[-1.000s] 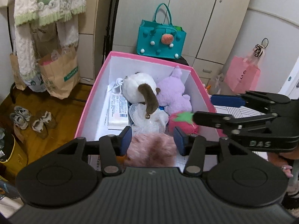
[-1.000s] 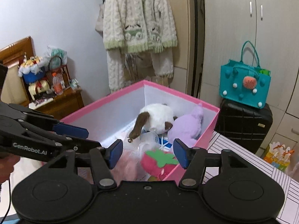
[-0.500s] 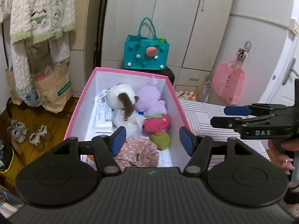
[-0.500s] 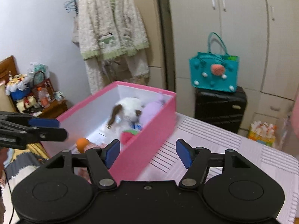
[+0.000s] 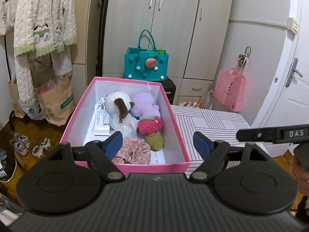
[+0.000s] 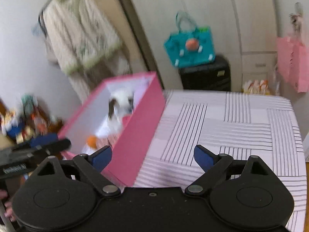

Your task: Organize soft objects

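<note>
A pink box [image 5: 131, 167] stands on the left end of a striped table [image 5: 212, 119]. It holds a white and brown plush dog [image 5: 117, 102], a purple plush [image 5: 146, 104], a red strawberry plush [image 5: 150, 125], a green plush [image 5: 154, 142] and a pink floral cloth [image 5: 133, 152]. My left gripper [image 5: 158, 142] is open and empty, above the box's near wall. My right gripper [image 6: 152, 155] is open and empty over the table, beside the box [image 6: 135, 135]; that view is blurred. The right gripper also shows at the right edge of the left wrist view [image 5: 274, 134].
A teal felt bag [image 5: 146, 65] sits on a black suitcase [image 6: 206, 73] behind the table. A pink bag [image 5: 229, 92] hangs at right. A cream cardigan [image 5: 42, 19] and paper bags [image 5: 56, 100] are at left, shoes [image 5: 21, 145] on the floor.
My left gripper let go of the pink floral cloth in the box, opened wide and drew back. My right gripper pulled back and swung right over the striped table.
</note>
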